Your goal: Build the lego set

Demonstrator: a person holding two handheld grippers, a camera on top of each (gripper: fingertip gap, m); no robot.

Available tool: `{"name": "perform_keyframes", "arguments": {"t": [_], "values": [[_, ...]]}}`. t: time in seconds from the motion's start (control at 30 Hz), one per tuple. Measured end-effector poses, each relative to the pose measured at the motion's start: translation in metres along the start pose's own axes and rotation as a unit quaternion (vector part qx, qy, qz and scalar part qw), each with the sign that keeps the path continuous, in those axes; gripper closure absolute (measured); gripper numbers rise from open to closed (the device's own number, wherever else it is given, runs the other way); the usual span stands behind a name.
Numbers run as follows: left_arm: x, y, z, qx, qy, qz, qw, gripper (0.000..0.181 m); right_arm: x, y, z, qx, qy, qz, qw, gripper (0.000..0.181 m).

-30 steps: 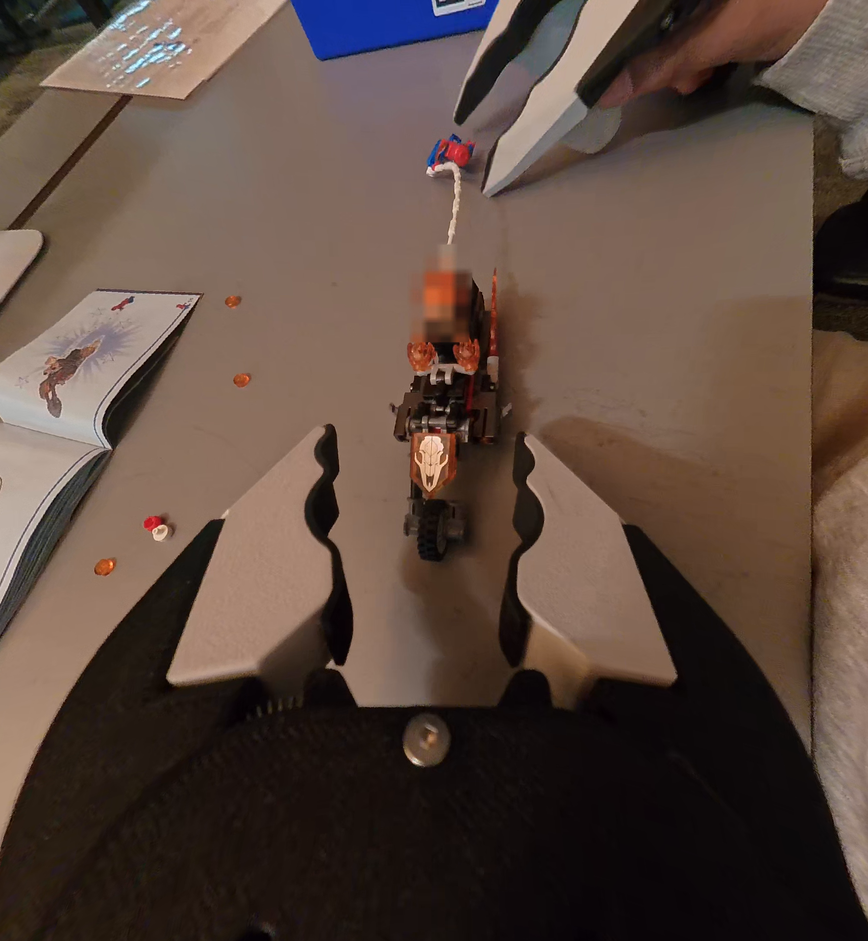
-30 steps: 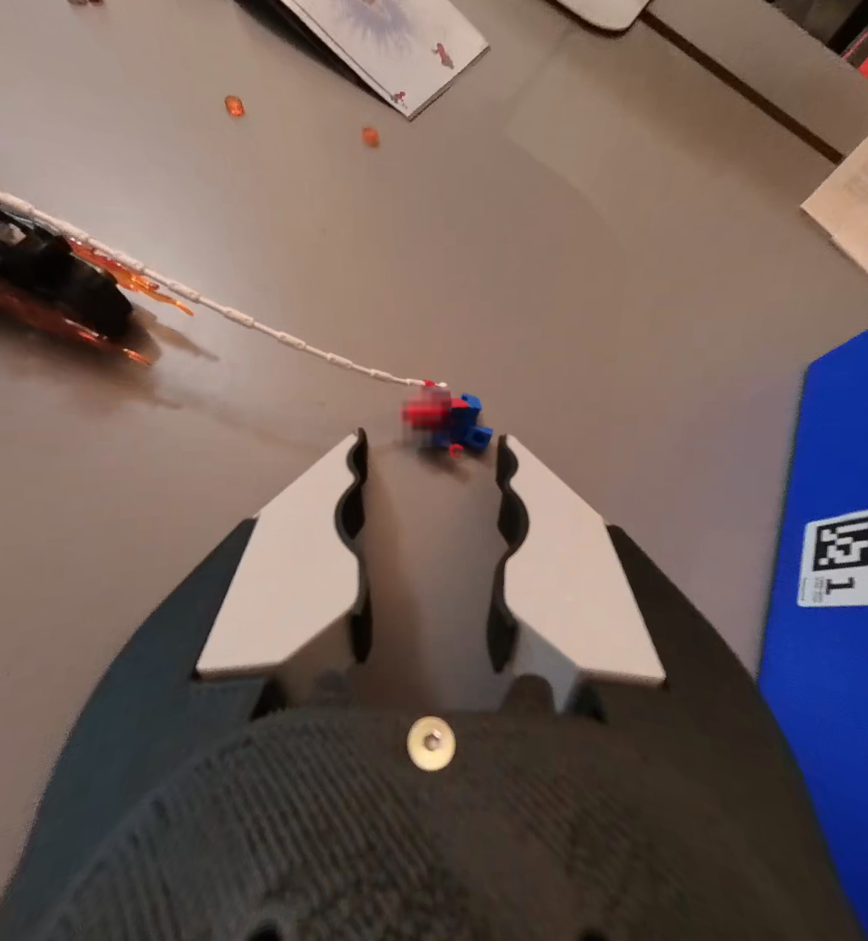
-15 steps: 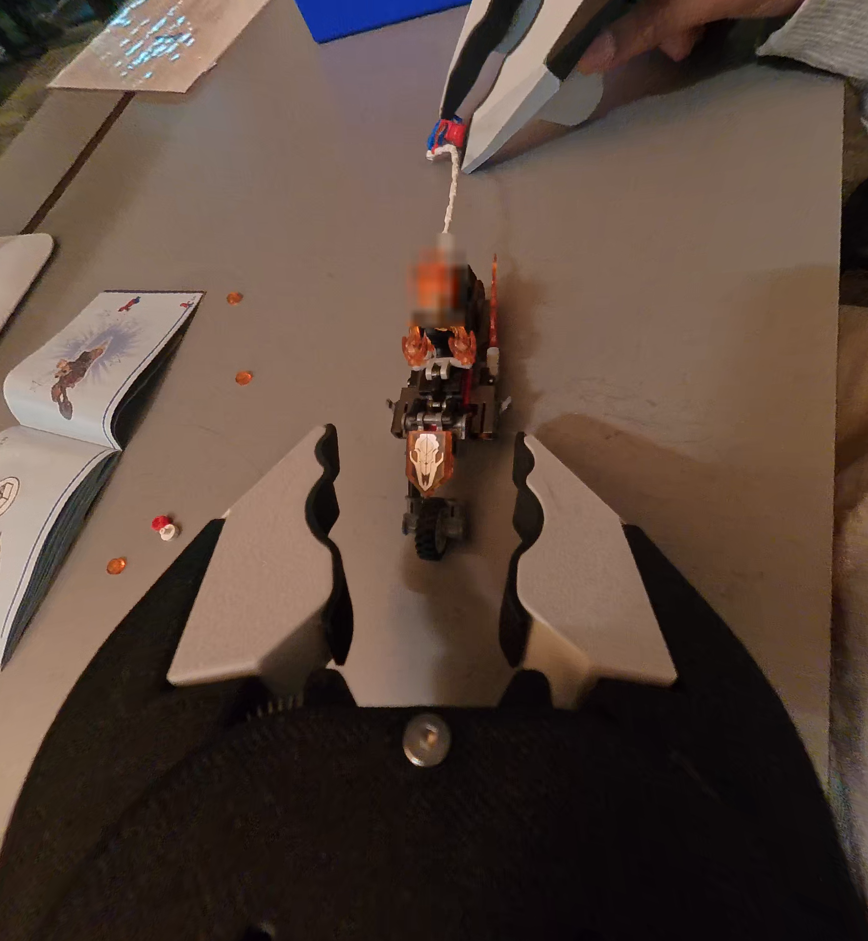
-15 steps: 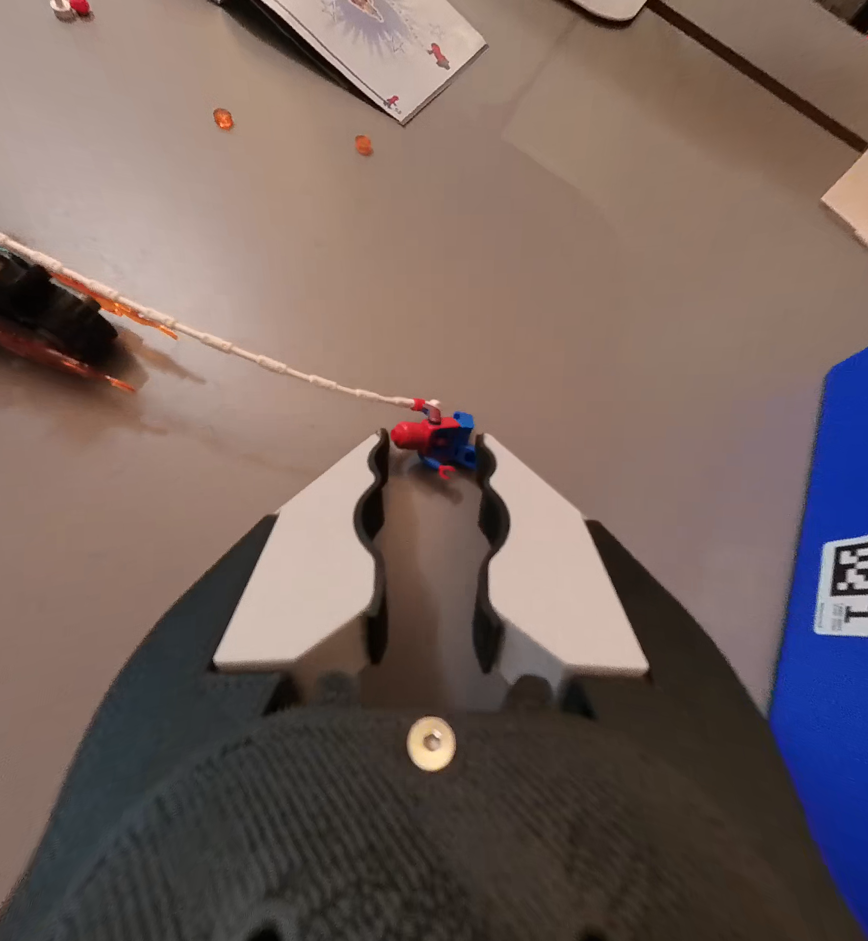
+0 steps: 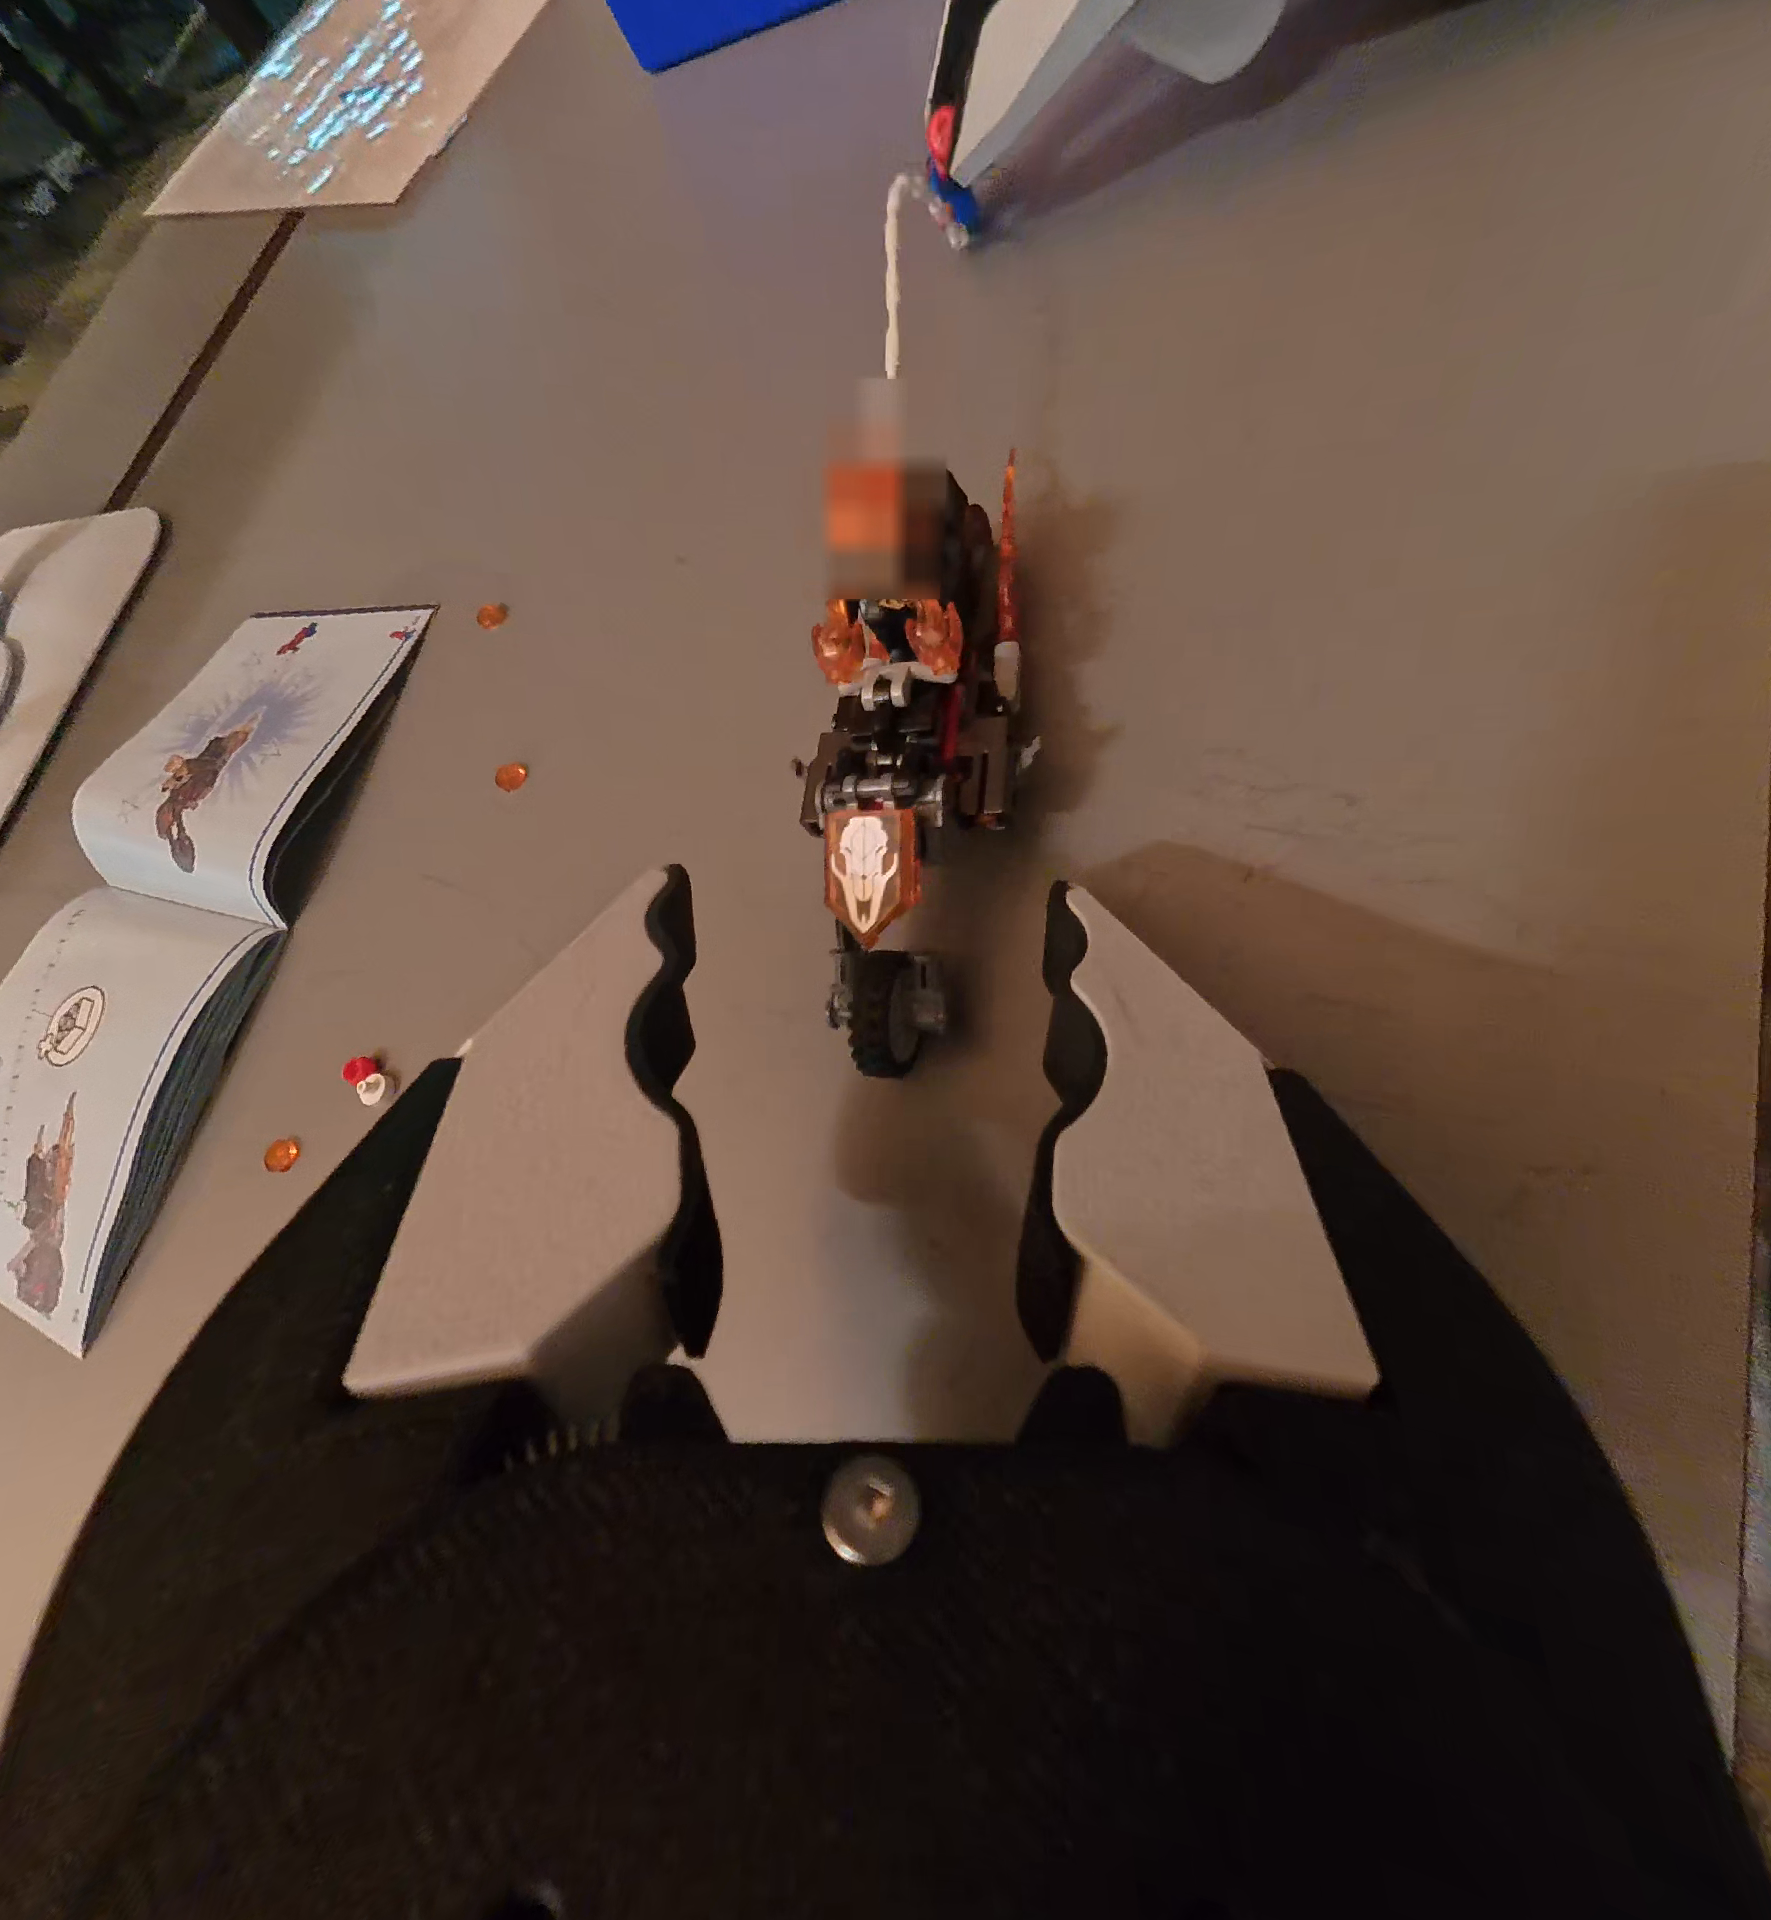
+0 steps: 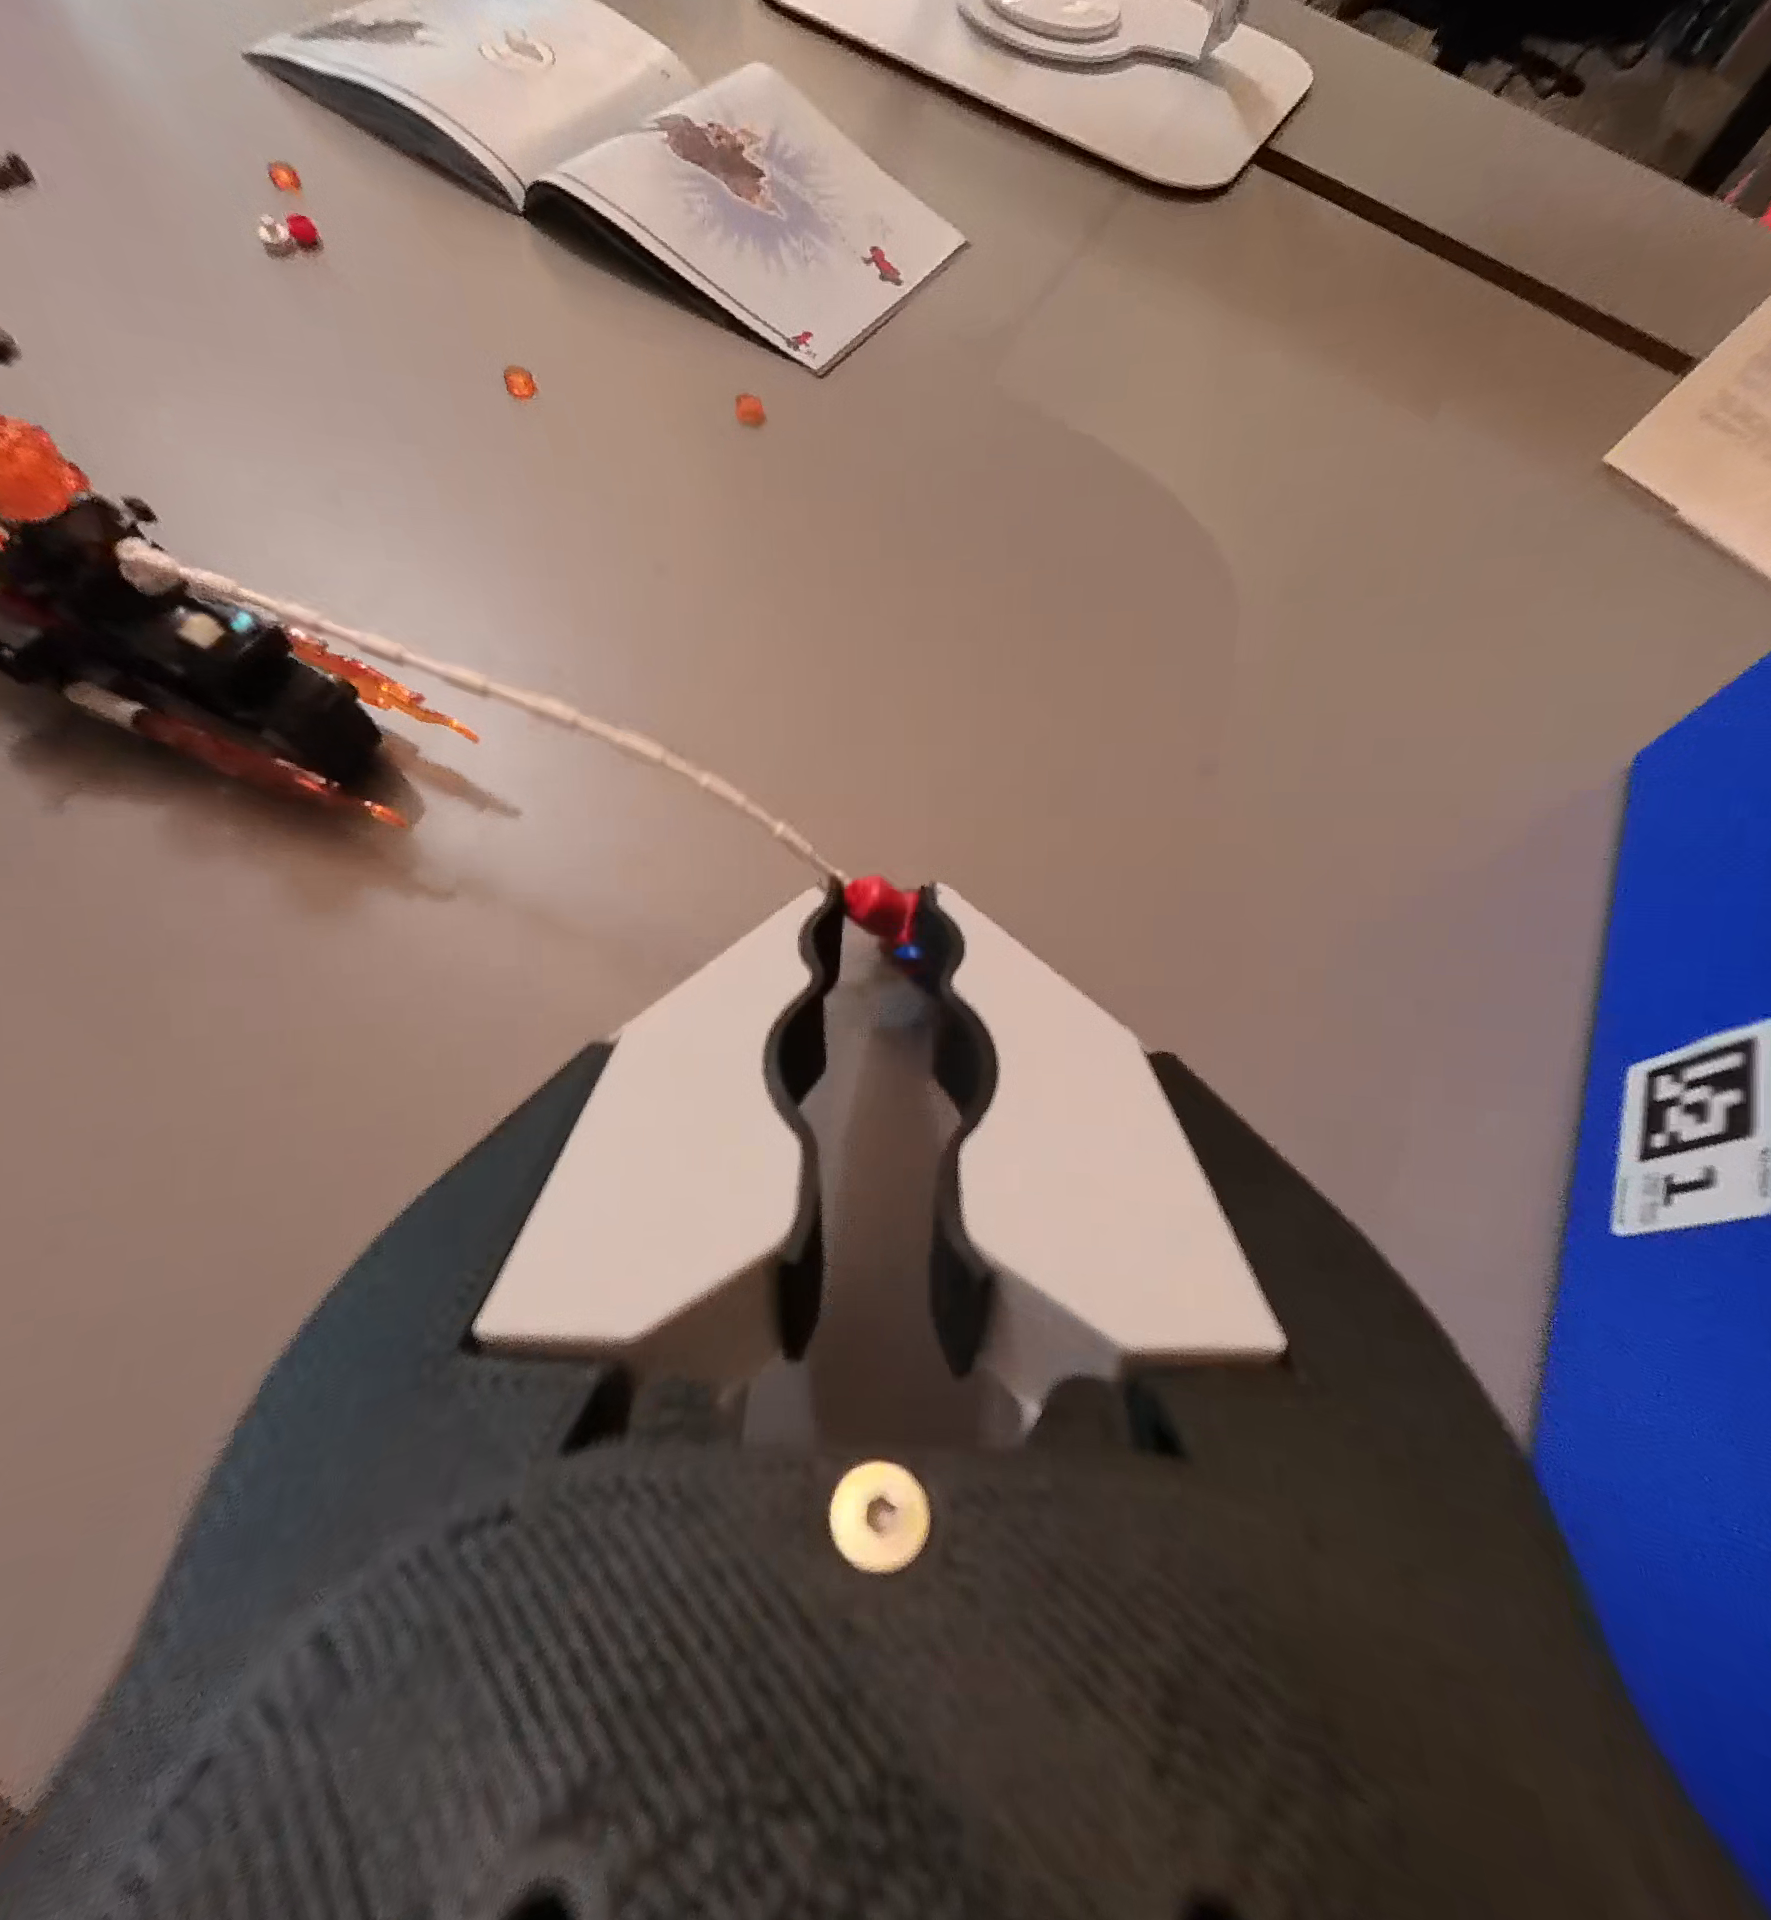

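A black and orange lego motorcycle [image 5: 896, 790] with a rider stands on the grey table, its front wheel between my left gripper's [image 5: 865, 894] open, empty fingers. It also shows in the right wrist view [image 6: 133, 623] at the left. A white web string [image 6: 590, 727] runs from it to a small red and blue minifigure [image 6: 886, 914]. My right gripper [image 6: 881, 899] is shut on that minifigure at its fingertips and holds it just above the table. In the left wrist view the minifigure [image 5: 948, 197] hangs from the right gripper at the far end.
An open instruction booklet [image 5: 164, 914] lies at the left, with small orange studs [image 5: 510, 776] and a red and white piece [image 5: 367, 1078] beside it. A blue box [image 6: 1712, 1143] stands at the right gripper's right. A white mat [image 6: 1099, 94] and a paper sheet [image 5: 330, 114] lie at the far edge.
My right gripper closed on the red and blue minifigure and lifted it off the table, pulling the web string up. The left gripper stayed open around the motorcycle's front.
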State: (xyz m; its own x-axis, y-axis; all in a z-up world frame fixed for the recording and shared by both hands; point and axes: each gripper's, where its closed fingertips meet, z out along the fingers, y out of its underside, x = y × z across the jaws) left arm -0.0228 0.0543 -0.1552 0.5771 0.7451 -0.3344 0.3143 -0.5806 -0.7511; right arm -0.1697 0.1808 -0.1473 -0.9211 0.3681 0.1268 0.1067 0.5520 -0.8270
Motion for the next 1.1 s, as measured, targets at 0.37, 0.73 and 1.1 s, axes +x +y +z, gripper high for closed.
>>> {"name": "perform_keyframes", "arguments": {"t": [0.37, 0.73, 1.1], "values": [[0.002, 0.001, 0.001, -0.005, -0.008, 0.016, 1.0, 0.116, 0.0, 0.001, 0.0, -0.004, 0.018, -0.037, 0.999, 0.154], [0.002, 0.001, 0.001, -0.007, -0.009, 0.019, 1.0, 0.116, 0.002, 0.004, -0.009, 0.016, 0.001, -0.046, 0.999, 0.146], [0.002, 0.002, 0.002, -0.01, -0.013, 0.026, 1.0, 0.117, 0.009, -0.002, -0.008, 0.031, 0.043, -0.067, 0.996, 0.168]]}}
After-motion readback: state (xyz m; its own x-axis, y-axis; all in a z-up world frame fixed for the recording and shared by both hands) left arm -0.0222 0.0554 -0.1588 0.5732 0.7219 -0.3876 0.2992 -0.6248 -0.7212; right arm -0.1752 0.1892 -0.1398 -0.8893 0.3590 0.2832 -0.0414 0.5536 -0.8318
